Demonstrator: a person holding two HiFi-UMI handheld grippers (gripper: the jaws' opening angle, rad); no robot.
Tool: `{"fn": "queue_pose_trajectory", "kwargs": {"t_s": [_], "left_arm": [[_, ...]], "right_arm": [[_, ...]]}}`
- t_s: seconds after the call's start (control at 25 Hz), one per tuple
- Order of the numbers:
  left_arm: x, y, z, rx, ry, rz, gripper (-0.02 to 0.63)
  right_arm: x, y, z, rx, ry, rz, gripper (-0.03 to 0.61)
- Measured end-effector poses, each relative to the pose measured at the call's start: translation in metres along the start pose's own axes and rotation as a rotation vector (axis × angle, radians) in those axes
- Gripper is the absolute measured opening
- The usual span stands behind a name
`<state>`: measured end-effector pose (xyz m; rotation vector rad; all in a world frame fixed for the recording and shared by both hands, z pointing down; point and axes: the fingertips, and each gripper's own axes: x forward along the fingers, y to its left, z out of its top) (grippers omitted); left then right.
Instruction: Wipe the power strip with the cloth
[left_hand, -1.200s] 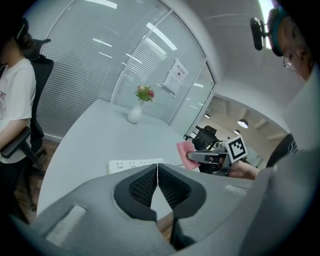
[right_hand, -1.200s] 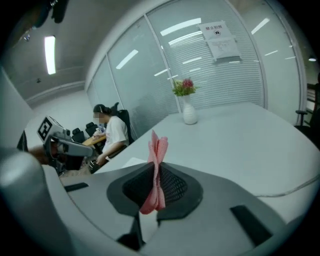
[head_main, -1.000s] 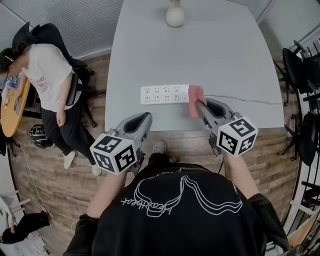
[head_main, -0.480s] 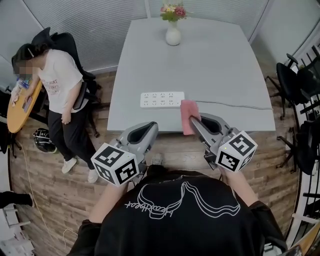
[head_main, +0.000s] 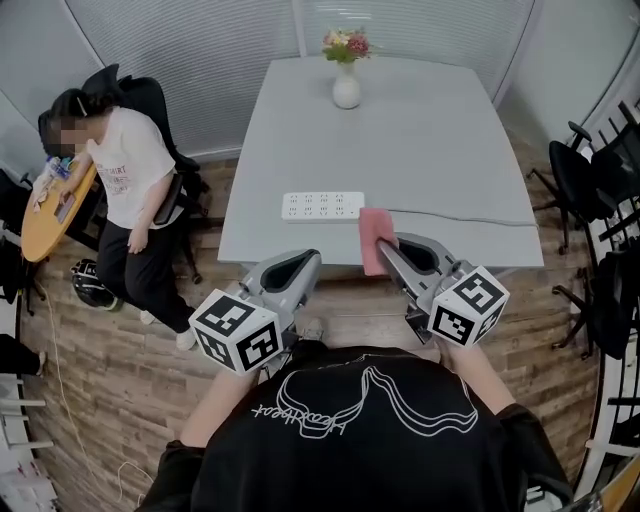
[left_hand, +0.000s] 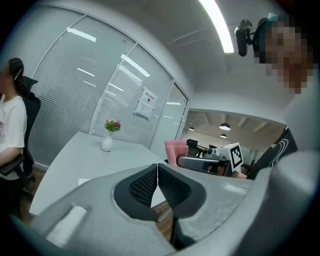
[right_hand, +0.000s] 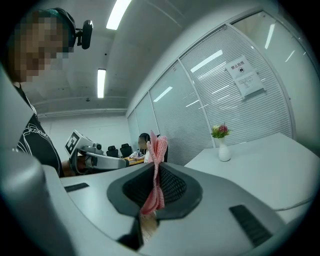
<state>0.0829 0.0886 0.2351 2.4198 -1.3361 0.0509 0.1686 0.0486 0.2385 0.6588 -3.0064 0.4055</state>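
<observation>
Cloth (head_main: 375, 236) held short of power strip (head_main: 322, 206)
Clamped in the right gripper (head_main: 386, 245); strip lies ahead-left, lengthwise across; left gripper (head_main: 308, 260) closed, empty.

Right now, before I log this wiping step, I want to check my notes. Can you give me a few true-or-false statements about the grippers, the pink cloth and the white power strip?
1. The right gripper is shut on the pink woven cloth. True.
2. The left gripper holds the white rectangular power strip. False: its jaws are together on nothing, and the strip lies on the grey table.
3. A white vase of flowers stands near the table's far end. True.
4. The cloth lies spread over the strip's sockets. False: it is pinched in the right gripper, off the strip's right end, and the sockets show uncovered.
</observation>
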Motion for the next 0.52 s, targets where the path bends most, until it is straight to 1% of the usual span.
{"fn": "queue_pose_trajectory", "kwargs": {"t_s": [0.52], "left_arm": [[-0.0035, -0.0067, 0.0082, 0.019, -0.005, 0.007, 0.015]], "right_arm": [[-0.0016, 0.0067, 0.0078, -0.014, -0.008, 0.015, 0.031]]}}
